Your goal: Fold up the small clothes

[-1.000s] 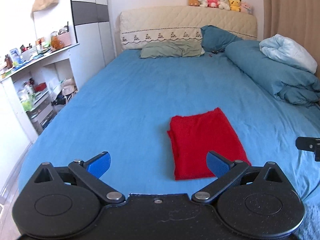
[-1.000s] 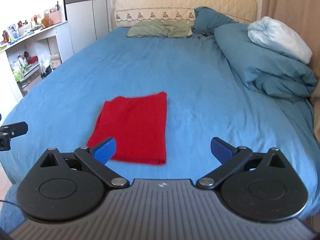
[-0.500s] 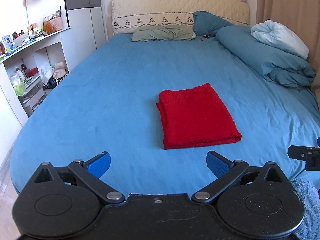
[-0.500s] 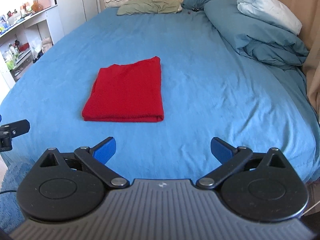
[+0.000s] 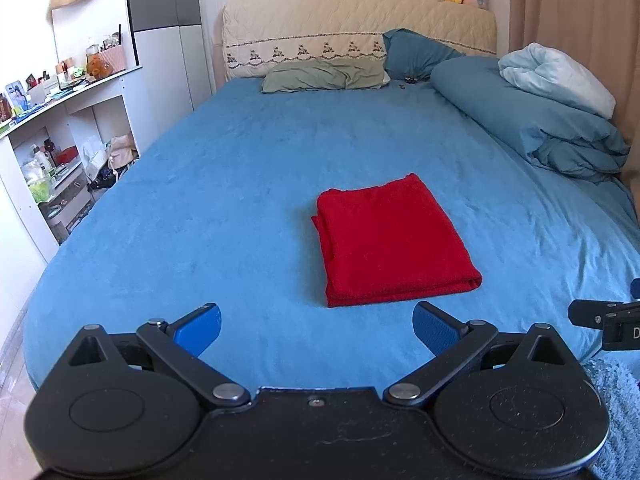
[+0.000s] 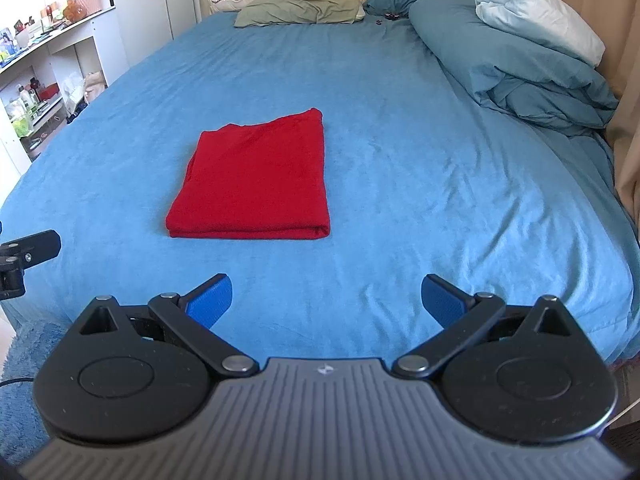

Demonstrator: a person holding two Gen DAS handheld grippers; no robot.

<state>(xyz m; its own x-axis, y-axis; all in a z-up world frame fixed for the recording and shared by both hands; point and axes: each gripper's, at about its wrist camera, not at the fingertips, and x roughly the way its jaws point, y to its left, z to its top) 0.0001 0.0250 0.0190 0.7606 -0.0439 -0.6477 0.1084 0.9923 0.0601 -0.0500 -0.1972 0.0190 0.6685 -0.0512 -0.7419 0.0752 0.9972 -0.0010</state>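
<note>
A red garment [image 5: 390,240] lies folded into a neat rectangle on the blue bed sheet [image 5: 224,216]; it also shows in the right wrist view [image 6: 256,184]. My left gripper [image 5: 316,330] is open and empty, near the bed's front edge, short of the garment and apart from it. My right gripper [image 6: 326,298] is open and empty, over the front edge, to the right of the garment and apart from it. Part of the right gripper shows at the right edge of the left wrist view [image 5: 608,320].
A bundled blue duvet [image 5: 532,120] with a pale blanket [image 5: 556,76] lies along the bed's right side. Pillows [image 5: 324,76] and a headboard [image 5: 356,32] with plush toys stand at the far end. White shelves [image 5: 52,140] stand left. A fluffy blue rug [image 5: 616,408] lies below.
Both grippers have drawn back from the folded red garment toward the foot of the bed. The garment has stayed flat and folded. Both stay open.
</note>
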